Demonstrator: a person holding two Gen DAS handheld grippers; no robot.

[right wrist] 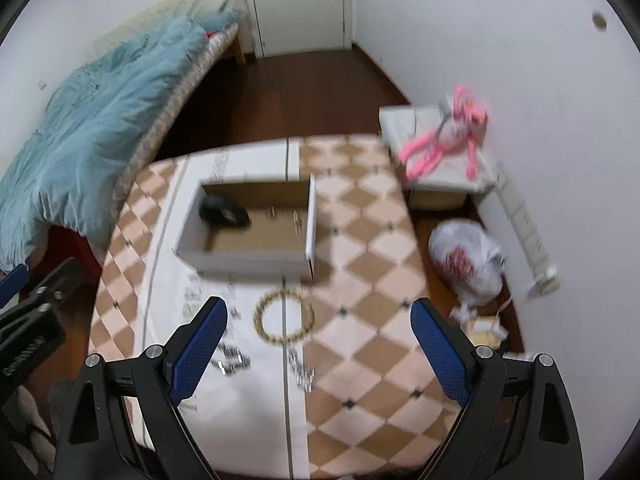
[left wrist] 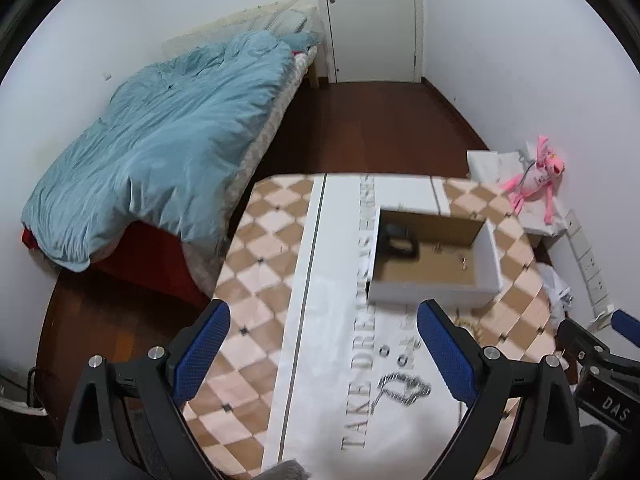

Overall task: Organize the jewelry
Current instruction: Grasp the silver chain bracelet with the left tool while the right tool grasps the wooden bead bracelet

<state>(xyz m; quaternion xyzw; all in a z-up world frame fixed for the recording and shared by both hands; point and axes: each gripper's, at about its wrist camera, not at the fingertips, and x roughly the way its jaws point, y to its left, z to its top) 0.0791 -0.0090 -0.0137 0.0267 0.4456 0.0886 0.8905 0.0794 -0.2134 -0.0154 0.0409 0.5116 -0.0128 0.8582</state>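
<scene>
Two claws hover over the bench point(right wrist: 360, 280), a surface draped in a brown-and-cream checked cloth with a white lettered band: the left claw point(left wrist: 323, 352) and the right claw point(right wrist: 319, 346), each with its blue-padded fingers spread wide apart and gripping nothing. One open white cardboard box with a brown floor point(right wrist: 256, 236) stands toward the far side of the bench, and inside it lie one dark, rounded band-like piece point(right wrist: 223, 211) in the far left corner and a few tiny metallic bits point(right wrist: 297, 221), too small and blurred to count. On the cloth in front of the box, the right wrist view shows three pieces of jewelry: one round gold beaded bracelet point(right wrist: 285, 315) lying just before the box, one silver chain in a heap point(right wrist: 231, 359) beside the right claw's left finger, and one more silver chain point(right wrist: 302, 374) stretched nearer the camera. The left wrist view shows one silver chain in a loose loop point(left wrist: 402, 390) between that claw's fingers, lying on the white band. One pink plush toy point(right wrist: 448, 136) sits on a white box beyond the bench, and one bed under a blue quilt point(left wrist: 160, 140) stands to the left.
</scene>
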